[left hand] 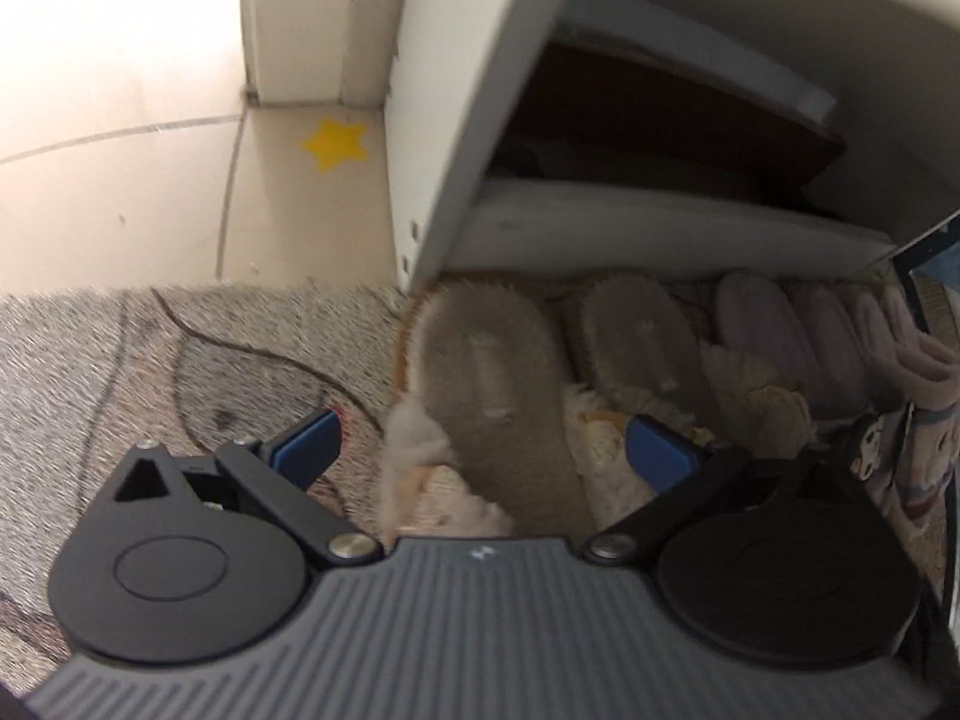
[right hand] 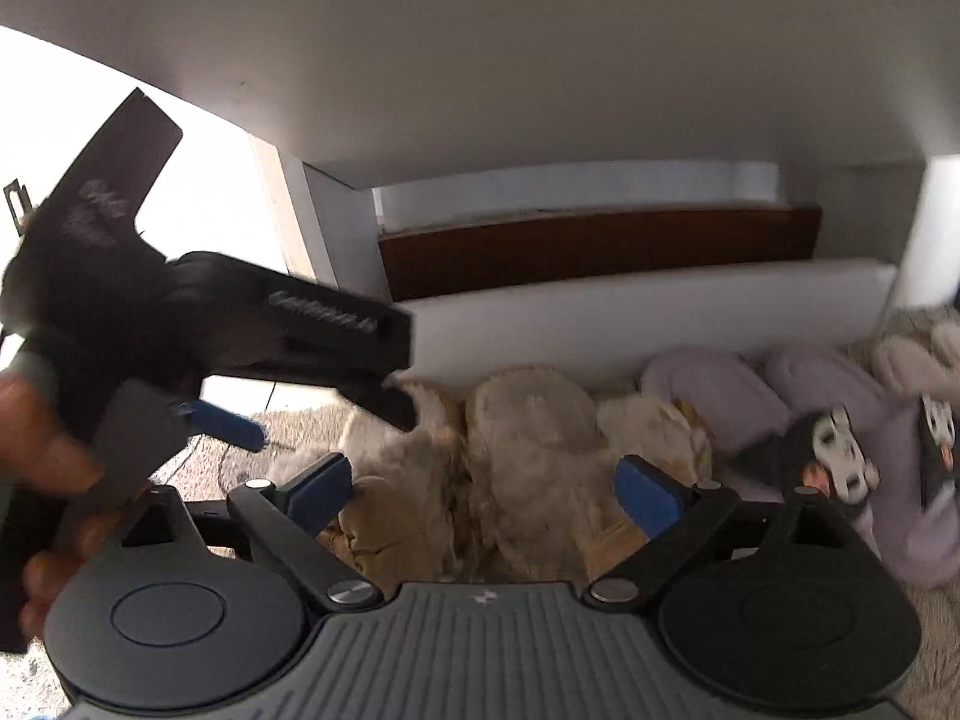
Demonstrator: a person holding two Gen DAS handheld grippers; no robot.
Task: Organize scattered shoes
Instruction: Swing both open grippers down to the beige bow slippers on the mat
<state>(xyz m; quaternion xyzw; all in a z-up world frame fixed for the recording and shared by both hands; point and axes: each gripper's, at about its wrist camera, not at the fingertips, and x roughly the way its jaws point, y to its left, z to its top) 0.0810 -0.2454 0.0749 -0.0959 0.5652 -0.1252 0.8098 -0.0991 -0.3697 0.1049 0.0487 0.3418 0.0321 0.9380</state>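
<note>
Presently catalogued, low at the foot of the white shoe cabinet (left hand: pixel 432 120): my left gripper (left hand: pixel 483 450), jaws spread wide with nothing pinched, astride a beige furry slipper (left hand: pixel 486 378) that lies sole-up on the patterned grey rug (left hand: pixel 150 348), its toe toward the cabinet's corner; I judge I am lined up to take it by the sides. Its mate, the second beige slipper (left hand: pixel 636 342), lies just beside it, also sole-up. Next along, lilac plush slippers (left hand: pixel 774 342) bearing black-and-white cartoon faces sit in a row against the cabinet's base, seemingly already tidied. My right gripper (right hand: pixel 486 492), likewise spread and empty, hangs over the beige pair (right hand: pixel 528 450), perhaps ready to take the mate. Seen from the right wrist, my left tool (right hand: pixel 288 324) crosses the view, held by my hand (right hand: pixel 36 432). Yellow star sticker (left hand: pixel 335 144) on the floor tile, no lettering. Pale markings on the left tool's black body are too blurred to read.
</note>
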